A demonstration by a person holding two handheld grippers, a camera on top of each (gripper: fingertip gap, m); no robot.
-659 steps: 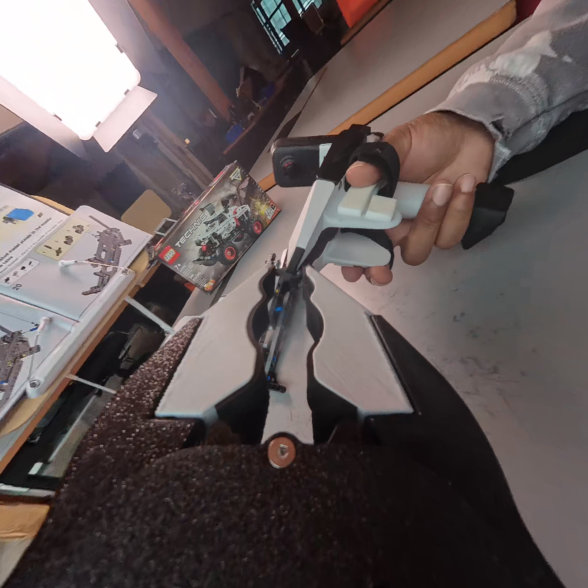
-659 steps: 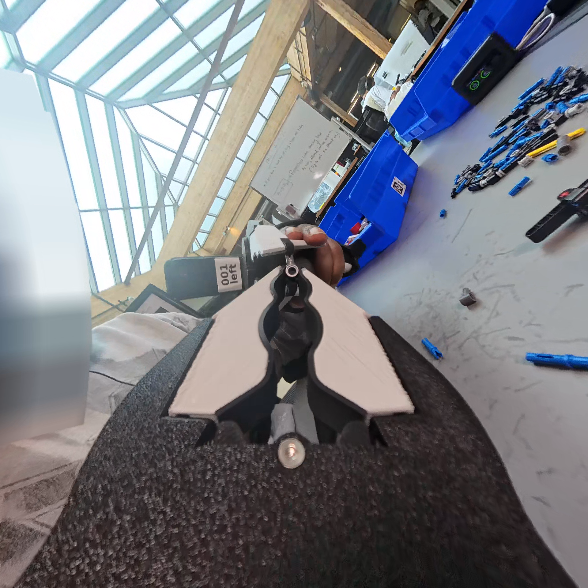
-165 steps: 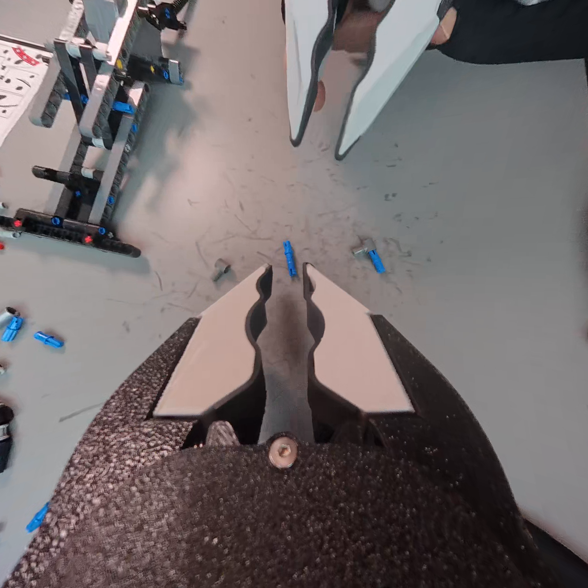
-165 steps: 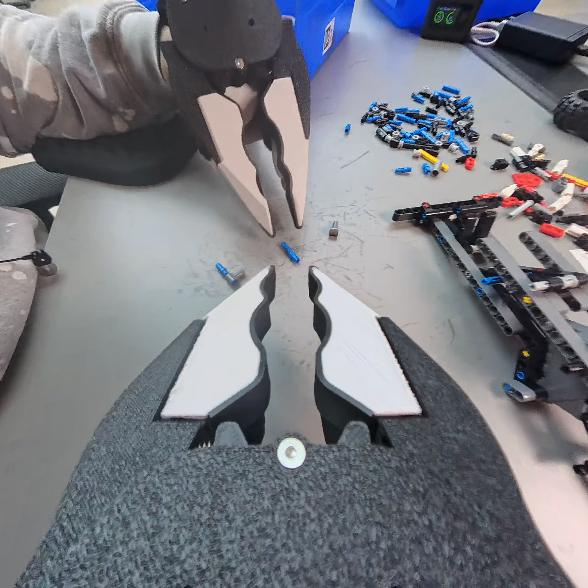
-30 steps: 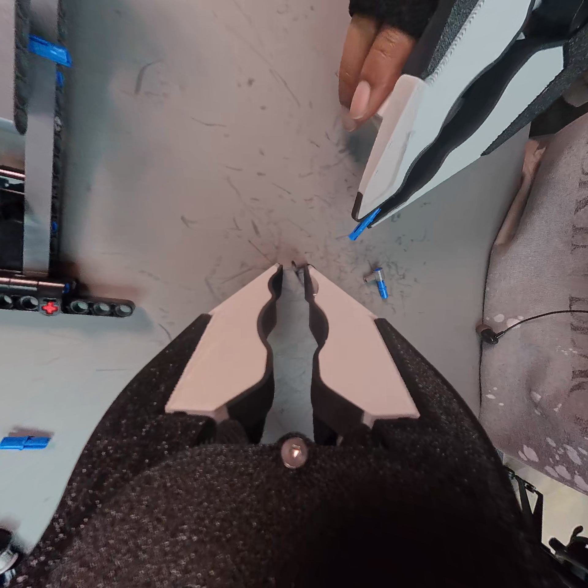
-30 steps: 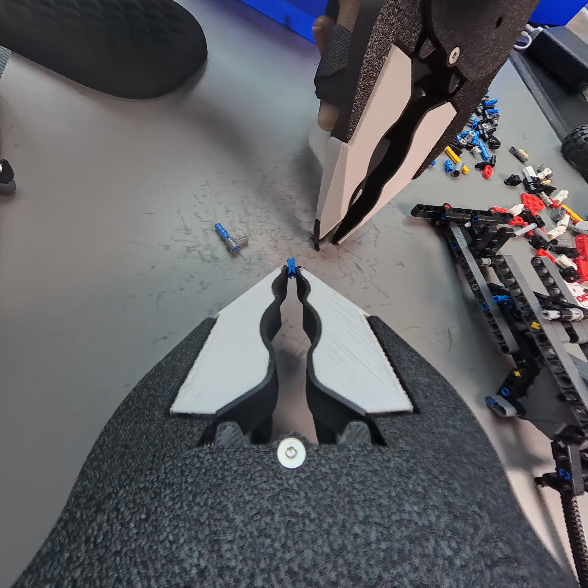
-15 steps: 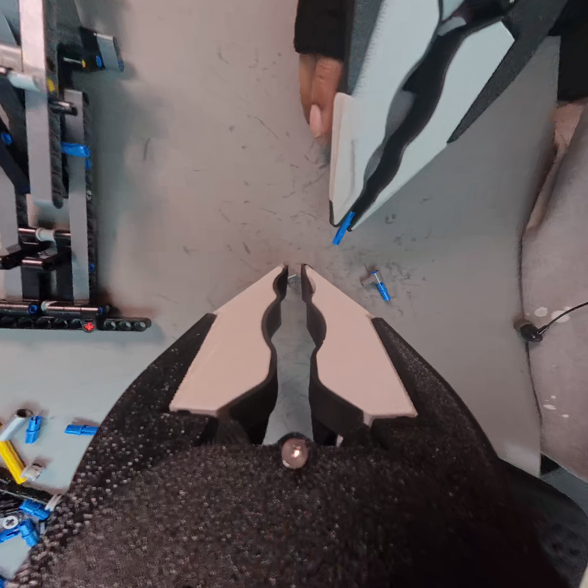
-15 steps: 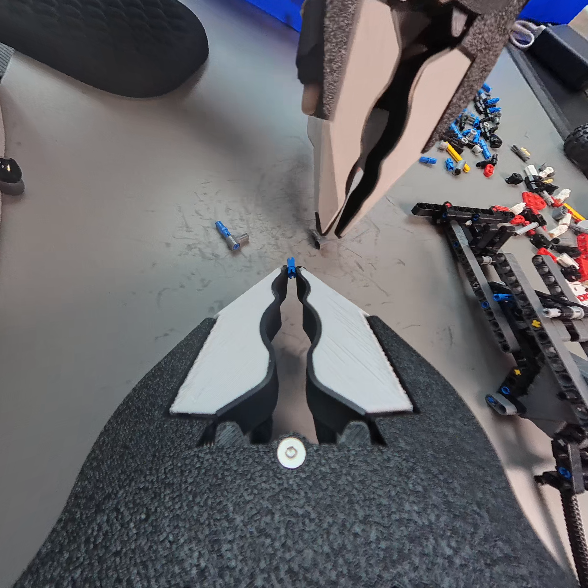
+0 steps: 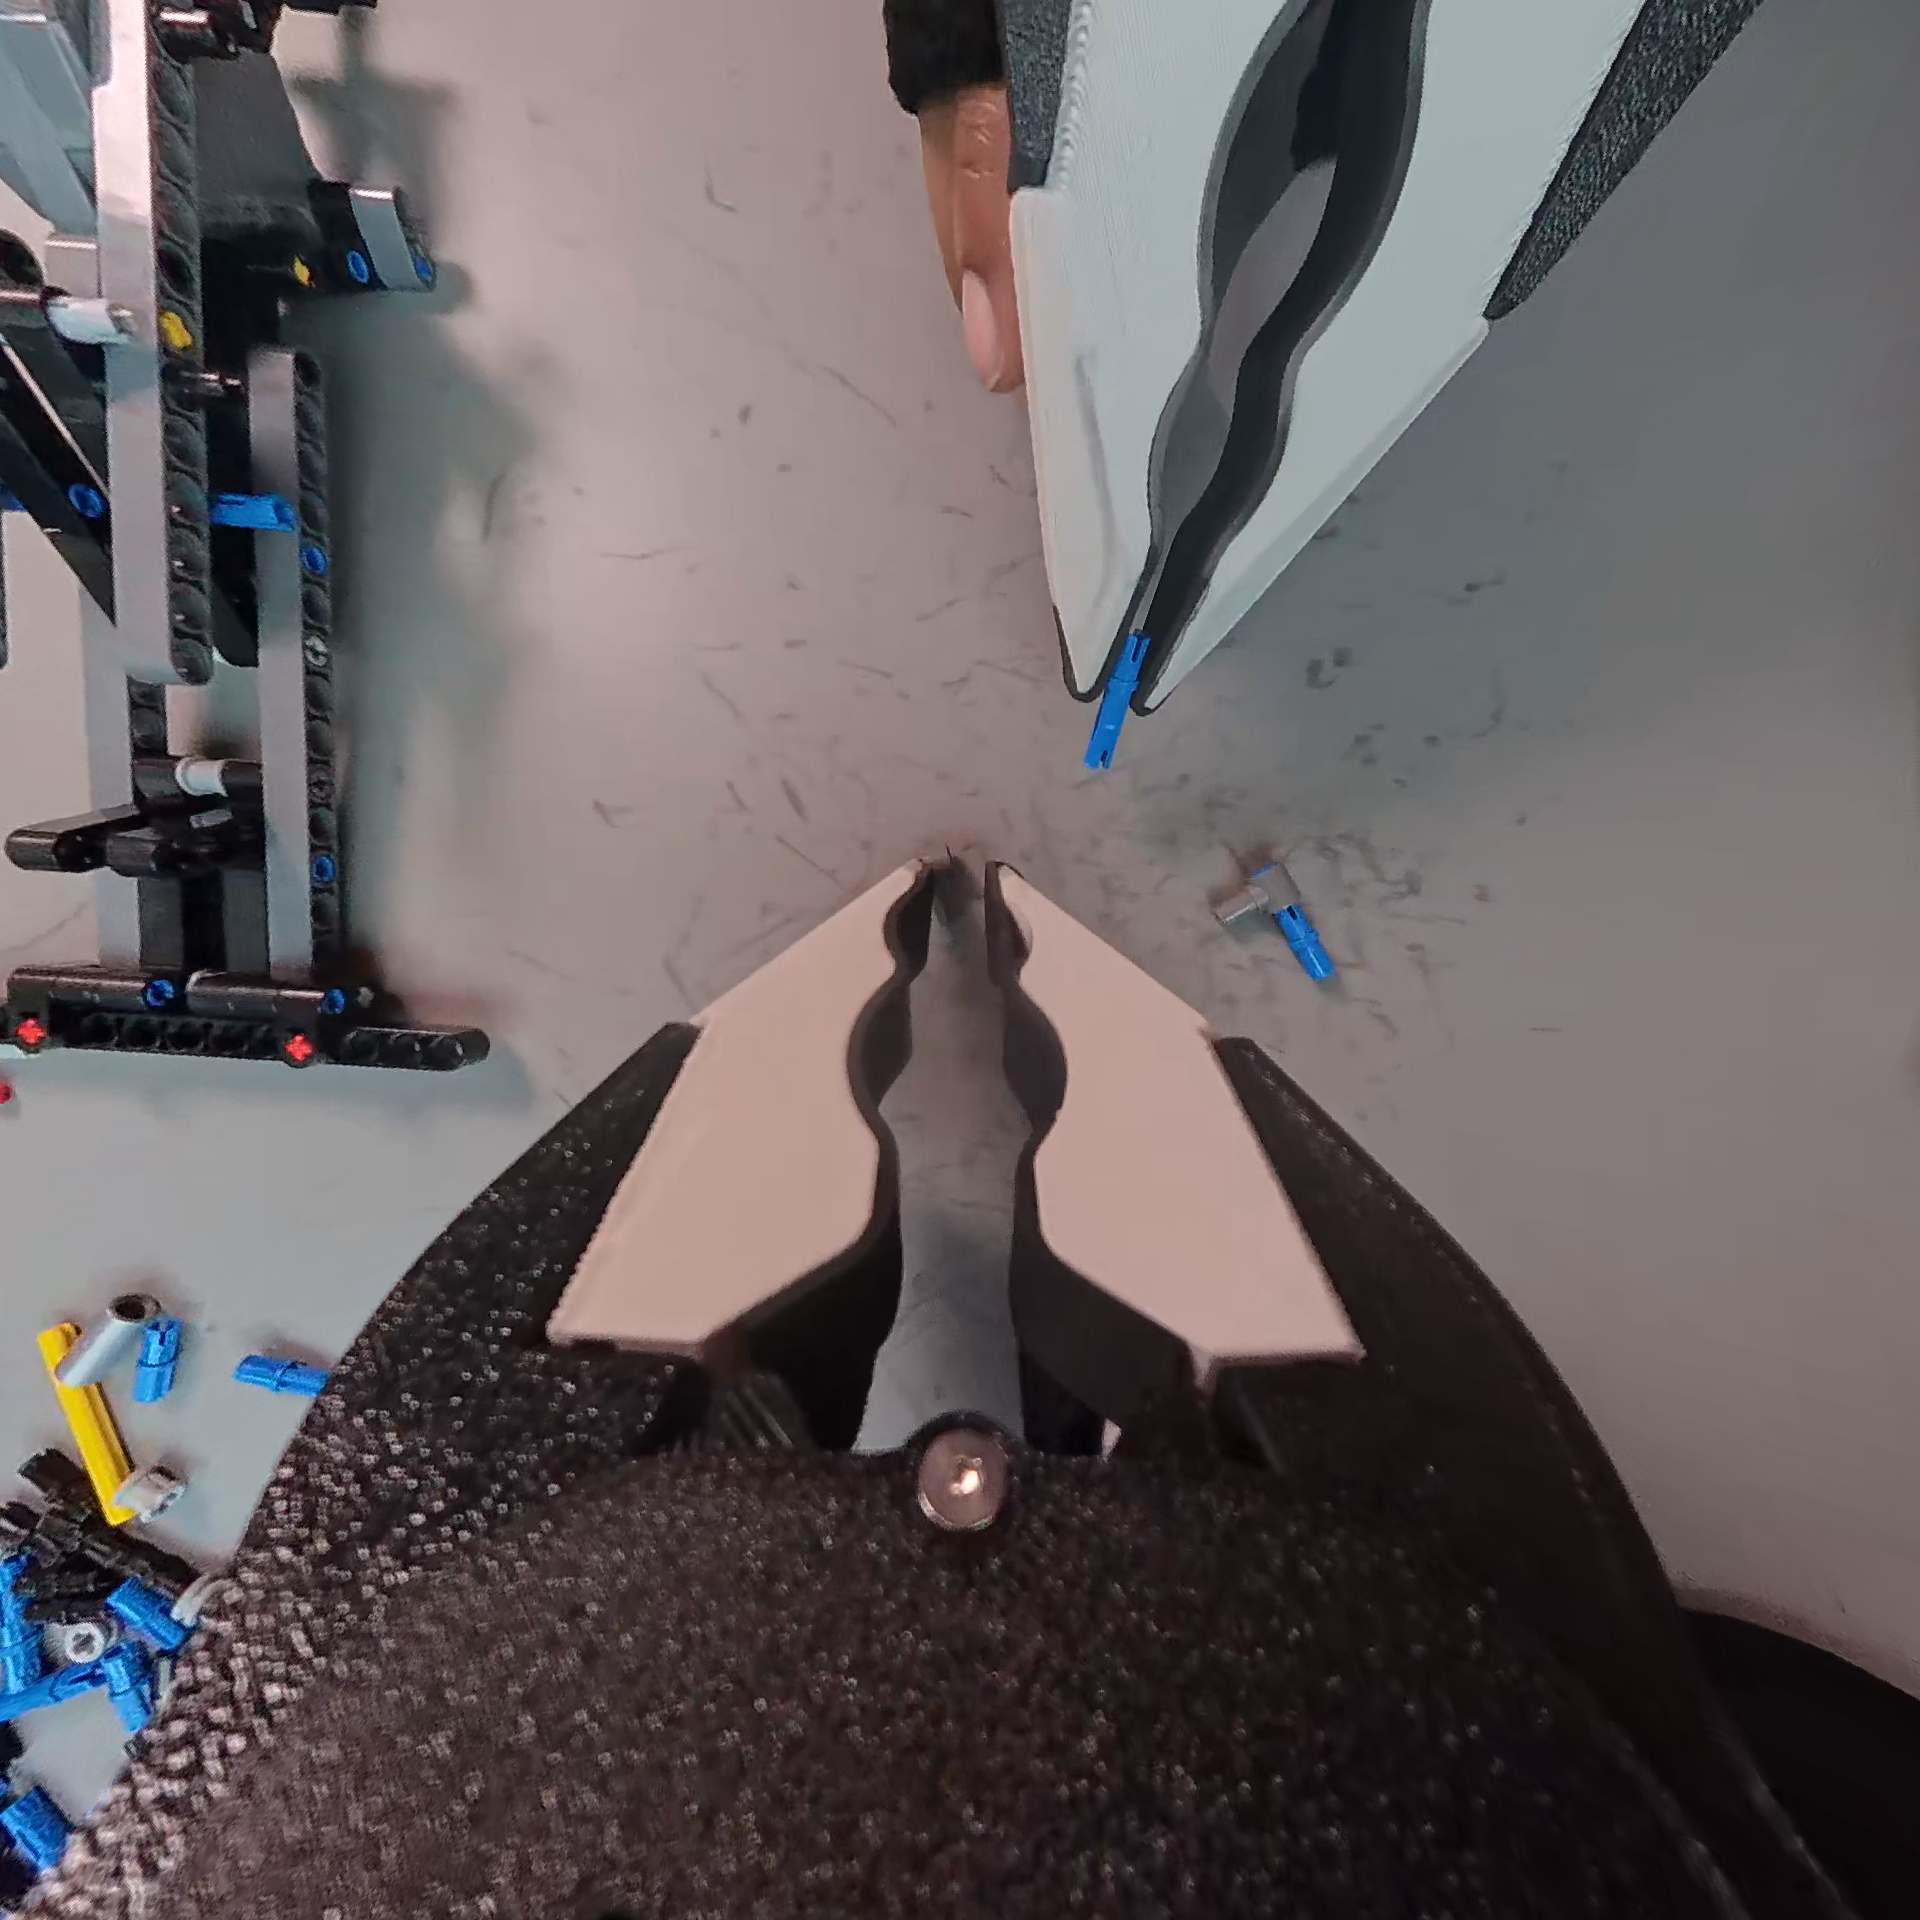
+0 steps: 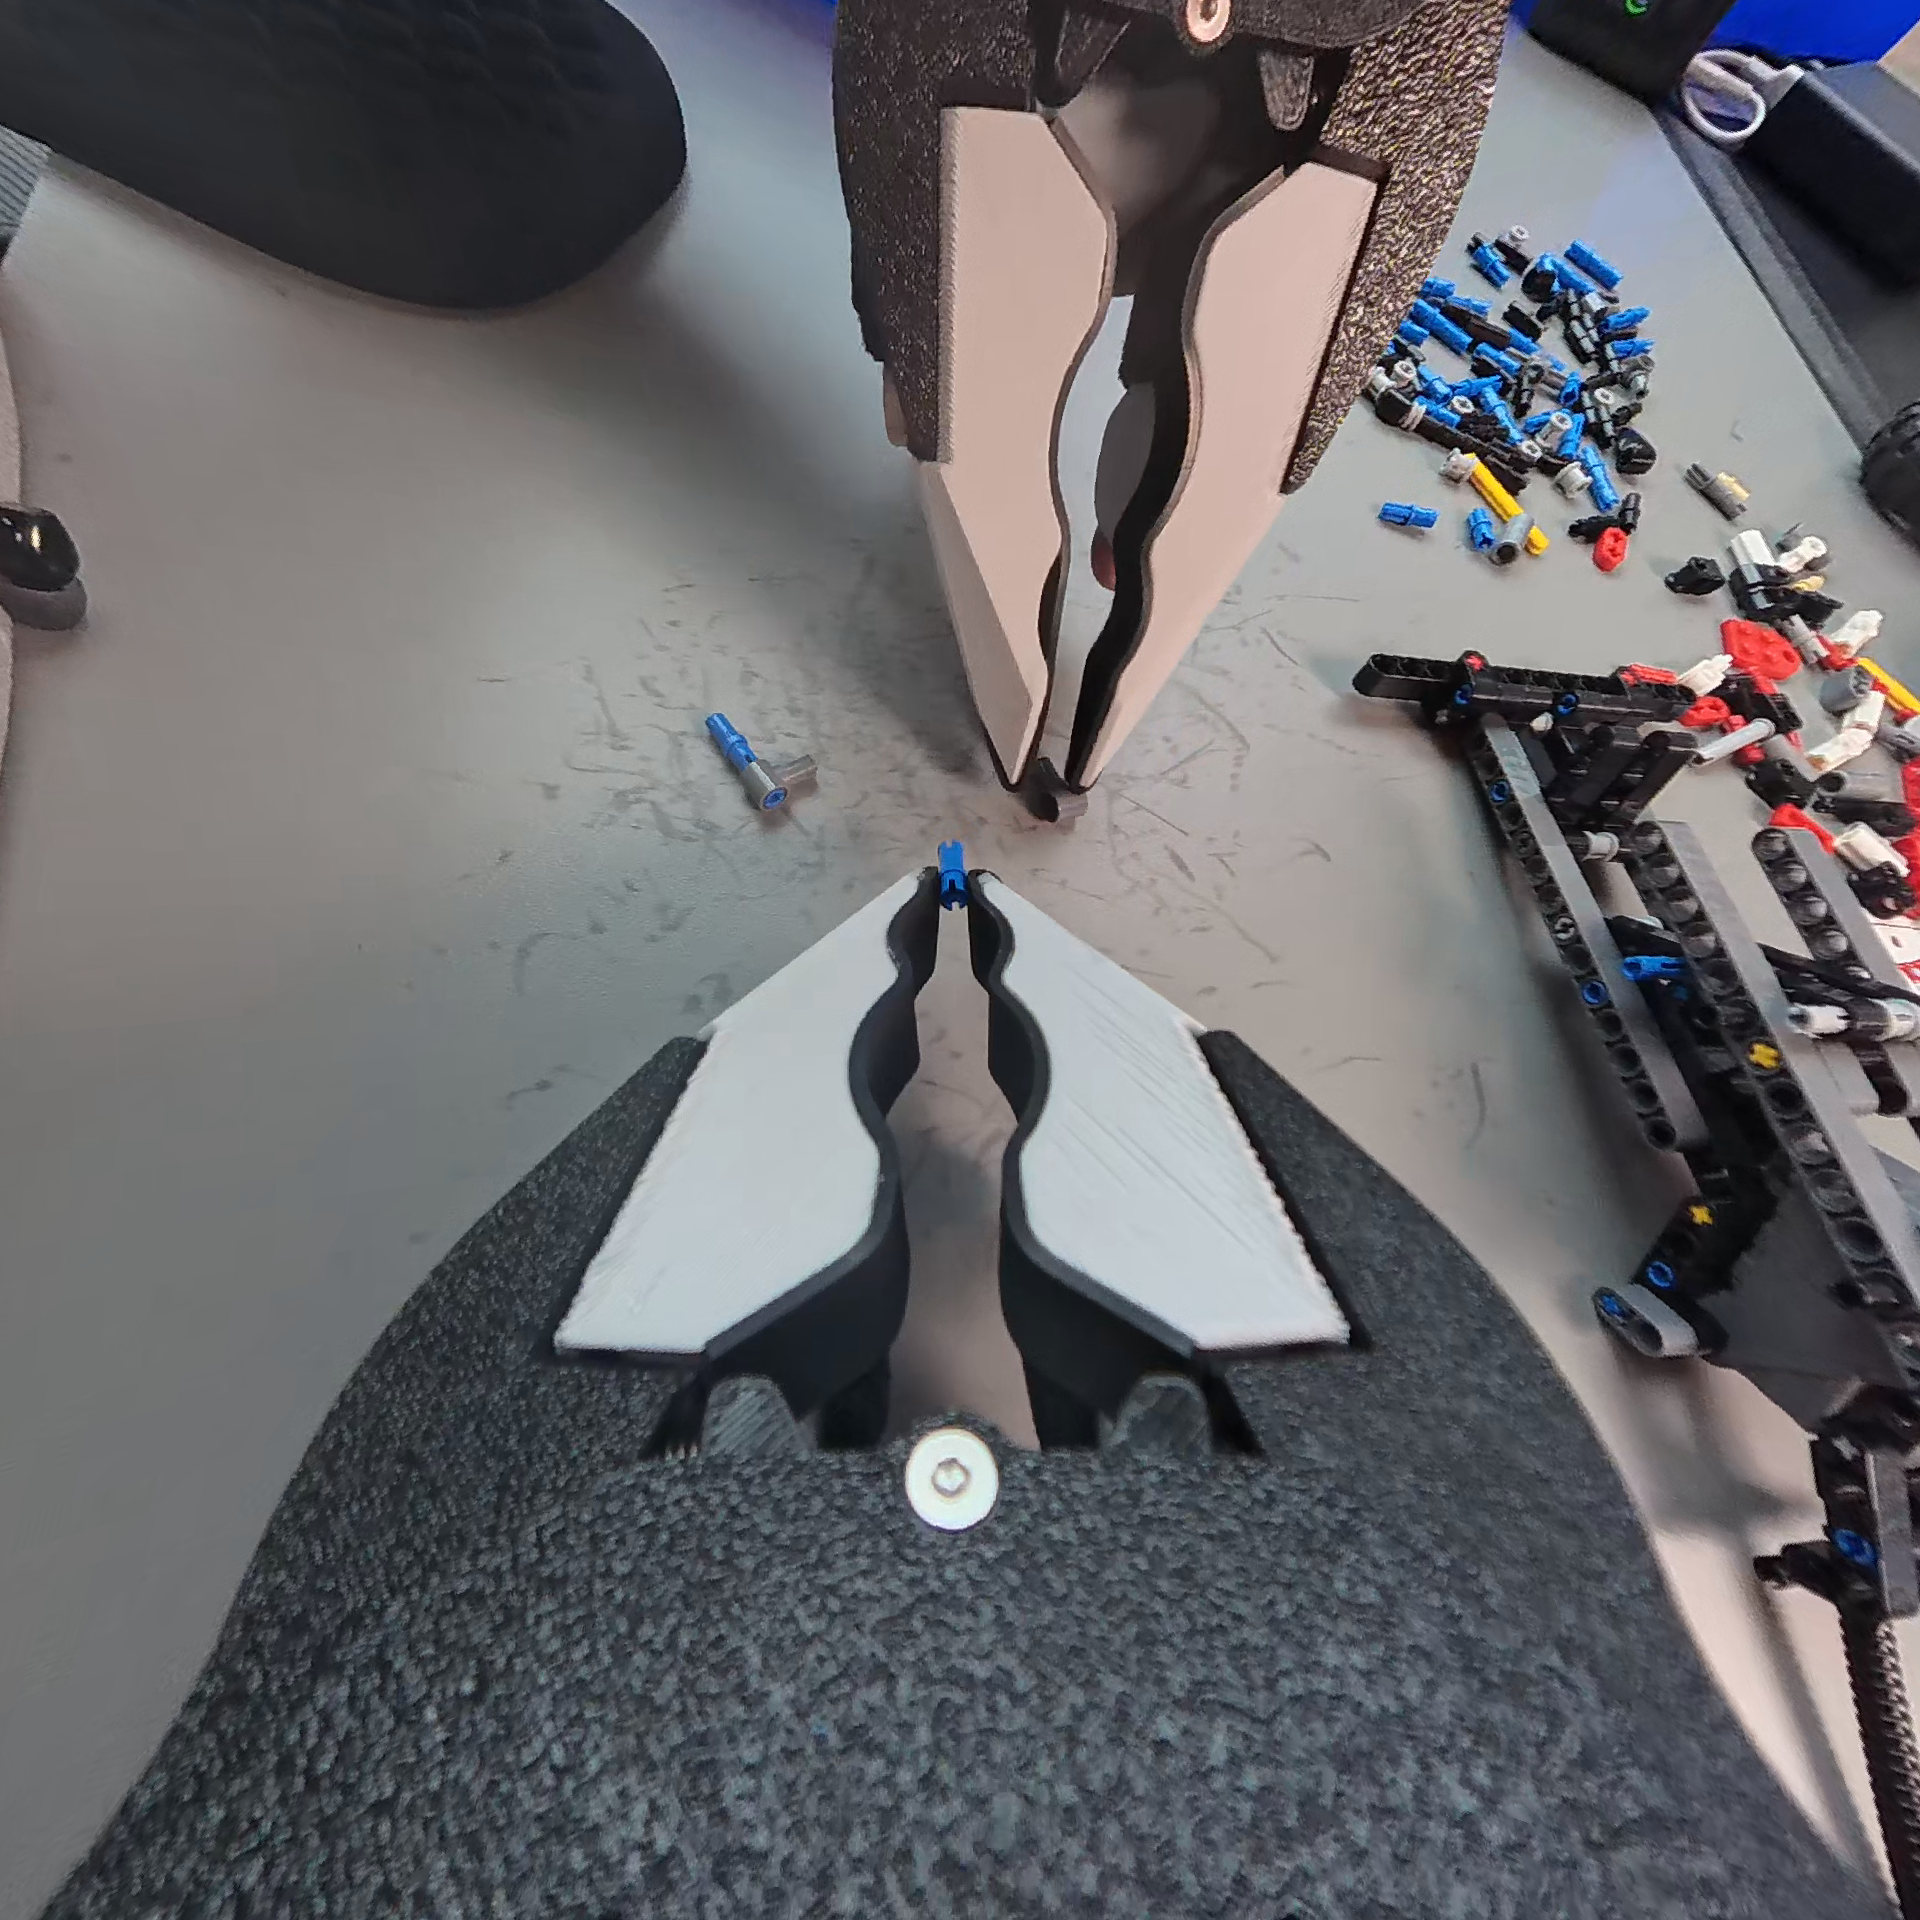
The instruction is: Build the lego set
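Note:
My right gripper (image 10: 951, 883) is shut on a small blue pin (image 10: 951, 873) that sticks out past its tips, just above the grey table (image 10: 312, 831). The left wrist view shows this gripper (image 9: 1117, 691) from the front with the pin (image 9: 1110, 707) pointing down. My left gripper (image 9: 956, 873) is shut on a small grey connector (image 9: 943, 902). In the right wrist view it (image 10: 1049, 779) points down opposite my right gripper, the connector (image 10: 1055, 802) at its tips close to the table. The two grippers' tips are a short way apart.
A grey connector with a blue pin (image 10: 764, 769) lies loose on the table, also in the left wrist view (image 9: 1273, 914). The black and grey chassis (image 10: 1714, 987) (image 9: 208, 623) lies to one side. A pile of loose parts (image 10: 1507, 384) lies behind it. A dark pad (image 10: 312, 135) lies at the far left. The left gripper's tips are roughly 4 cm from the right gripper's.
The left gripper has closed on the grey connector and swung more upright, facing the right gripper. The right gripper has kept the blue pin and barely moved.

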